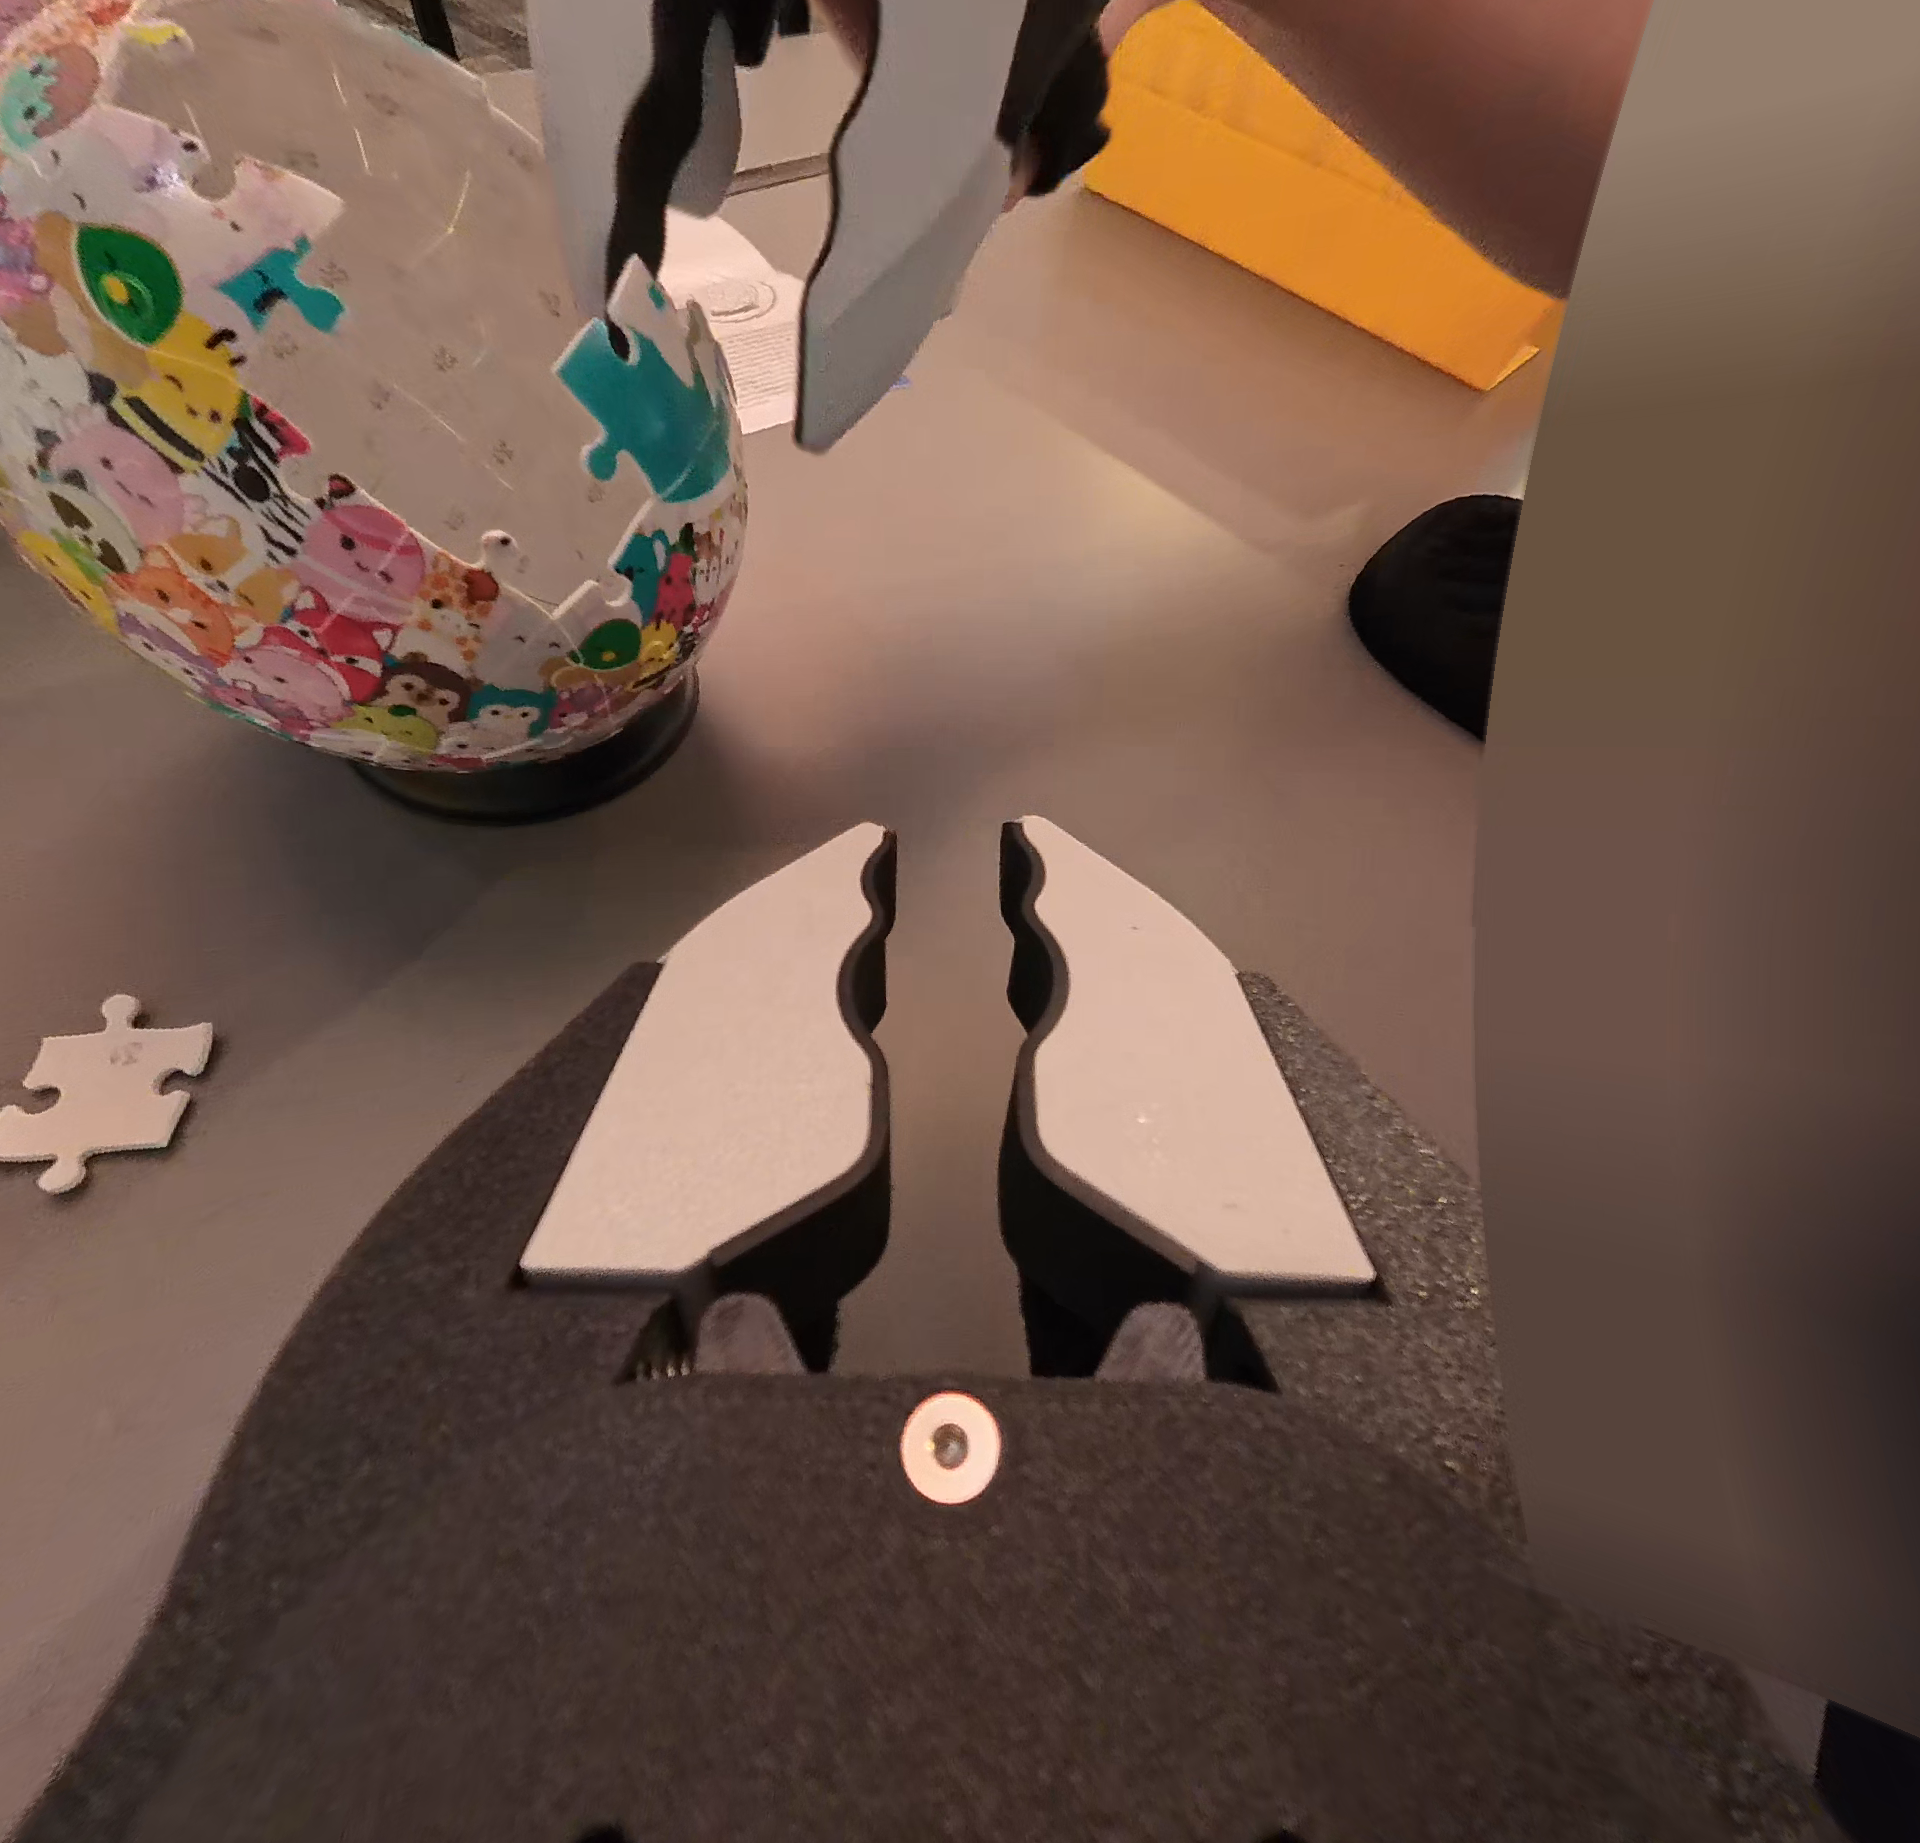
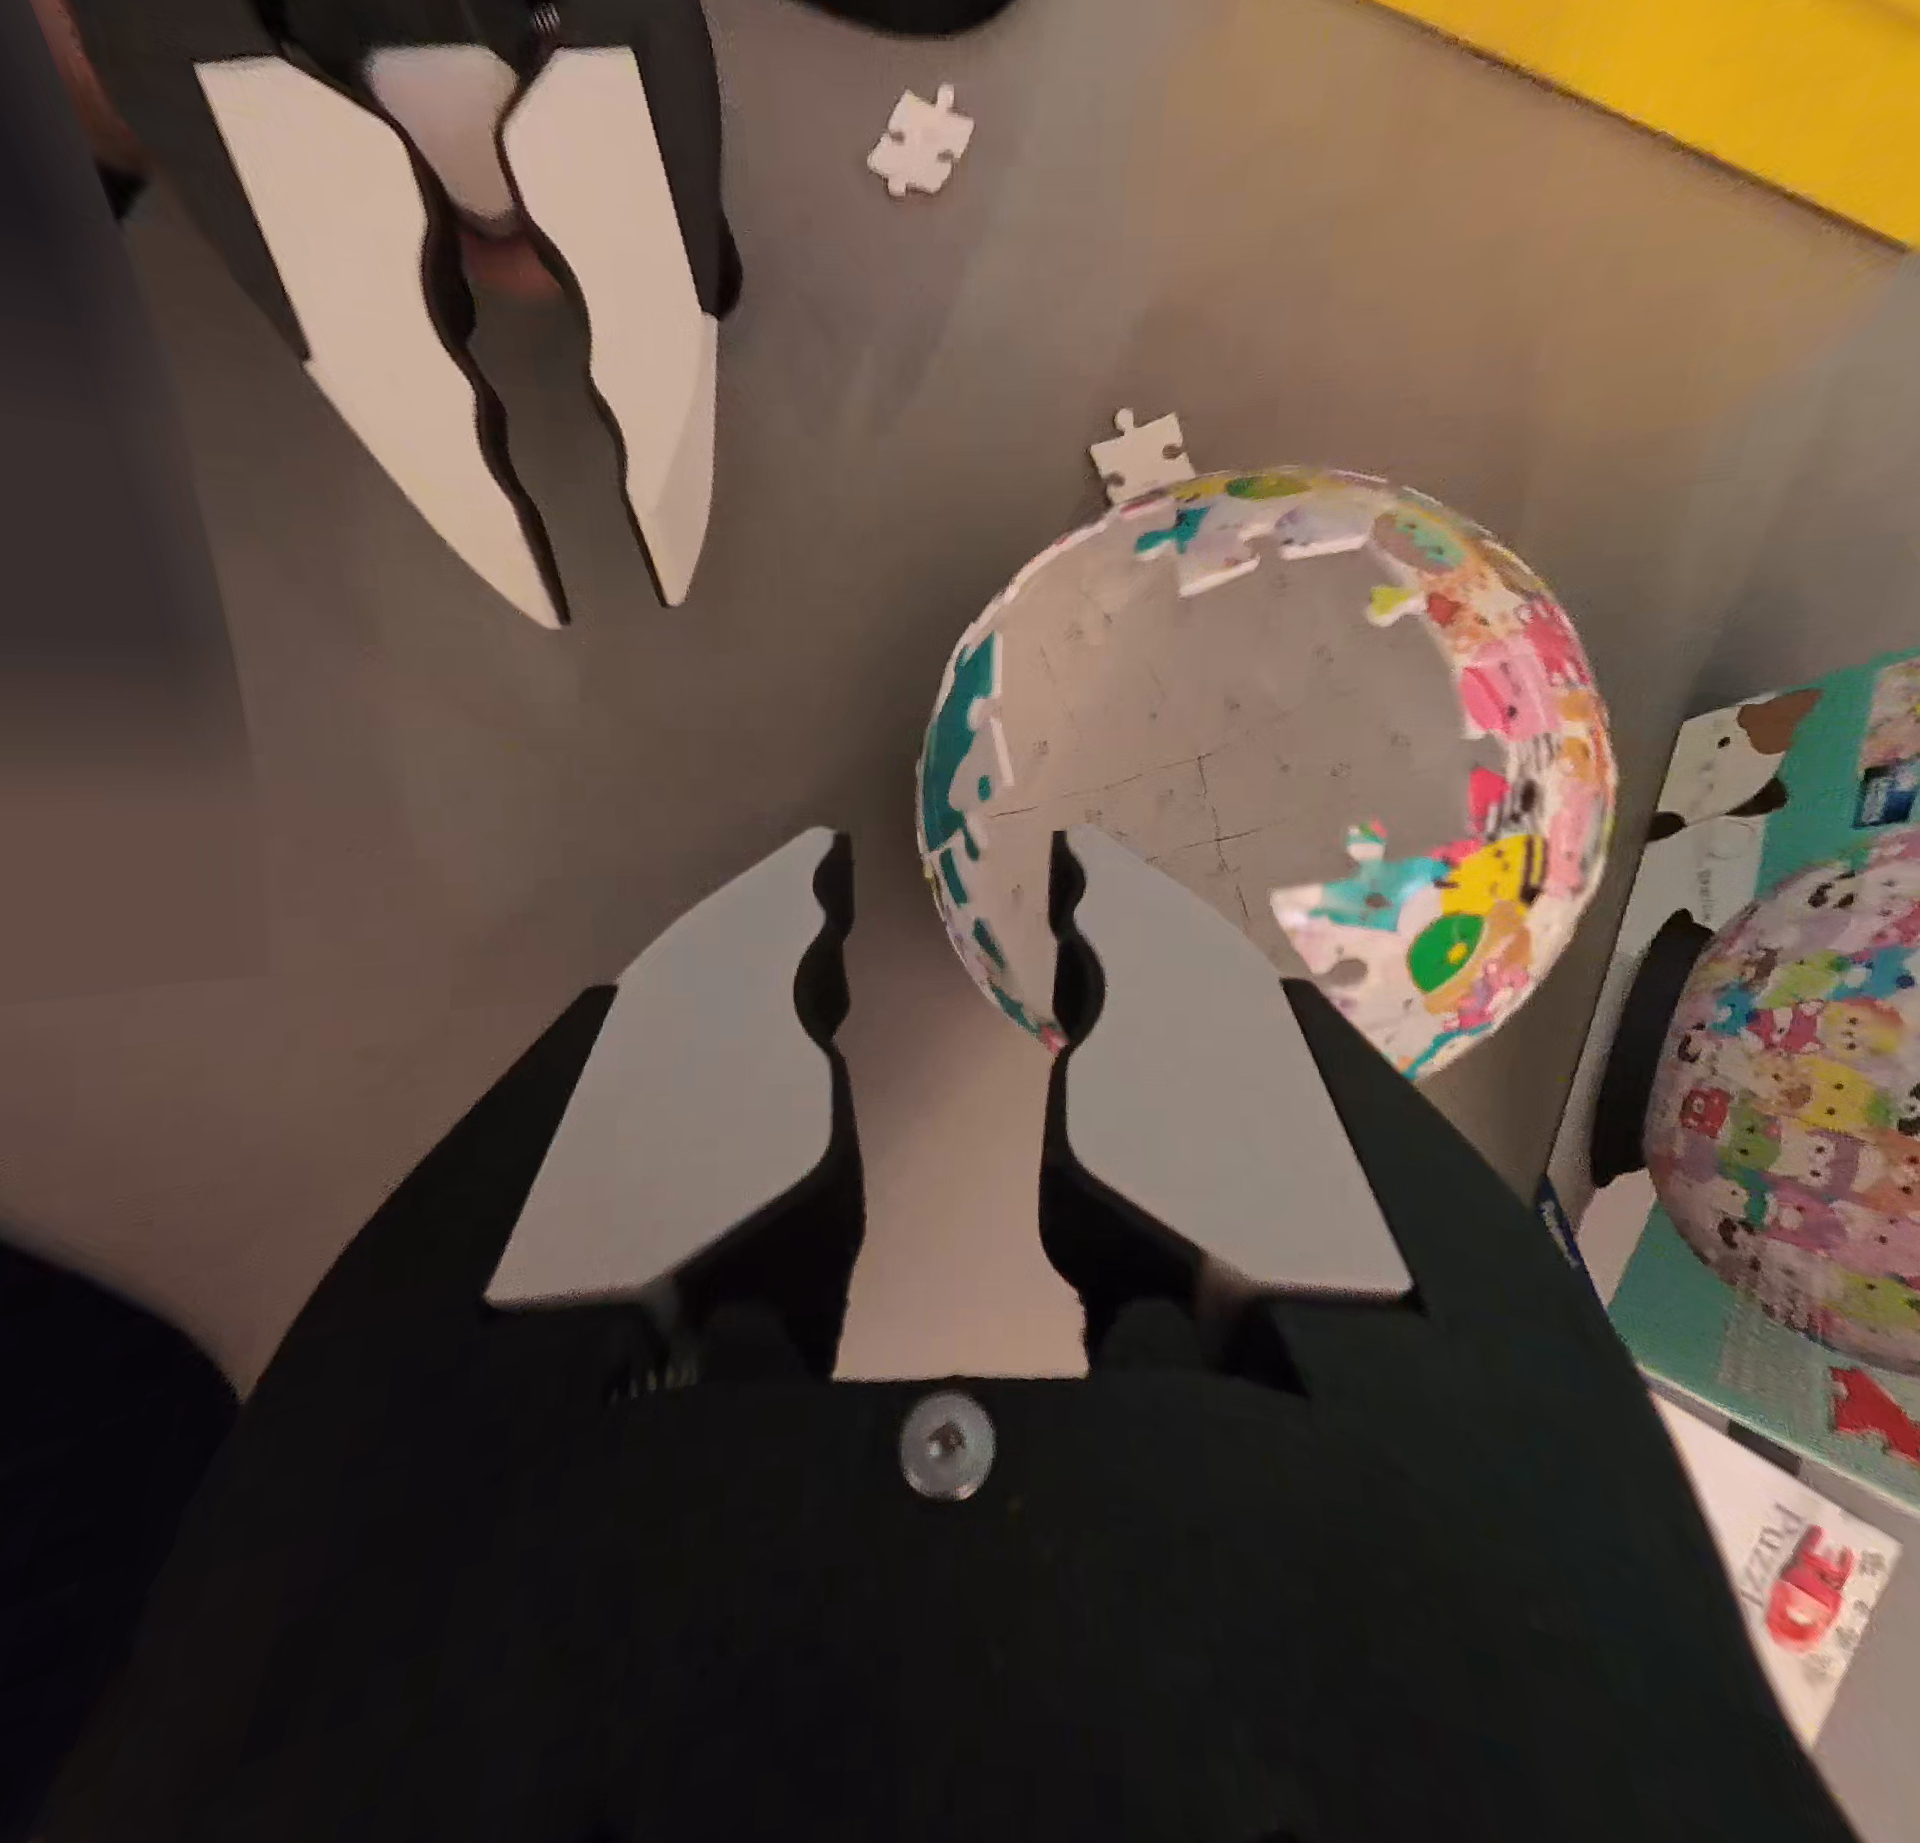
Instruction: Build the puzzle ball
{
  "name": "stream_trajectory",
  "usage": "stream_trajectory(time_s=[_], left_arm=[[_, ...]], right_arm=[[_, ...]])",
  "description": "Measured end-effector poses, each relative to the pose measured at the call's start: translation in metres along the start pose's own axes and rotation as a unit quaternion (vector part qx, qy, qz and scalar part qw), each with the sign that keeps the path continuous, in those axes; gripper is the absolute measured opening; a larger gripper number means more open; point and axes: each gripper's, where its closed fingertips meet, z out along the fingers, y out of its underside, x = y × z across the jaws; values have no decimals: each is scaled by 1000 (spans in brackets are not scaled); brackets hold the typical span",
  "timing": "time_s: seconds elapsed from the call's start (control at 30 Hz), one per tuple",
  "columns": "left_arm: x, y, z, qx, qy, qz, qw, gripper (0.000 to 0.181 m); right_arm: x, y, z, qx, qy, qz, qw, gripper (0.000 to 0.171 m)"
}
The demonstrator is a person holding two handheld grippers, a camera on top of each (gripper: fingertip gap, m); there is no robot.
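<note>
The puzzle ball (image 1: 312, 567) is partly built, with colourful cartoon pieces low down and a wide gap showing its pale inside. It stands on a black ring stand (image 1: 540, 775). My right gripper (image 2: 951, 837) is open and empty above the ball (image 2: 1247, 754), its fingers either side of the rim. In the left wrist view it (image 1: 717, 370) hangs over a teal piece (image 1: 644, 401) on the rim, one fingertip touching it. My left gripper (image 1: 945, 837) is open and empty, beside the ball above the table; it also shows in the right wrist view (image 2: 613, 598).
Loose pale pieces lie face down on the grey table (image 1: 104, 1087) (image 2: 920, 141) (image 2: 1138, 453). A yellow box (image 2: 1610, 48) sits along one edge. The teal puzzle box (image 2: 1766, 1118) and a leaflet (image 2: 1808, 1606) lie beside the ball. A black object (image 1: 1444, 609) is nearby.
</note>
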Motion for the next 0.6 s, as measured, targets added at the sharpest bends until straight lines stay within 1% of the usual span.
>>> stream_trajectory(time_s=[0.03, 0.2, 0.23, 0.43, 0.6], left_arm=[[0, 0, 0, 1, 0, 0, 1000, 19], [0, -2, -2, 7, 2, -2, 1000, 19], [0, -2, -3, 8, 3, -3, 1000, 19], [1, -2, -3, 7, 4, -1, 1000, 19], [2, -2, -3, 6, 5, -1, 1000, 19]], right_arm=[[-2, 0, 3, -9, -8, -6, 1000, 31], [-4, 10, 18, -85, -30, -15, 996, 28], [-5, 11, 20, -93, -37, -13, 995, 25], [-3, 14, 24, -123, -51, -8, 991, 13], [-4, 14, 23, -134, -68, 1, 989, 12]])
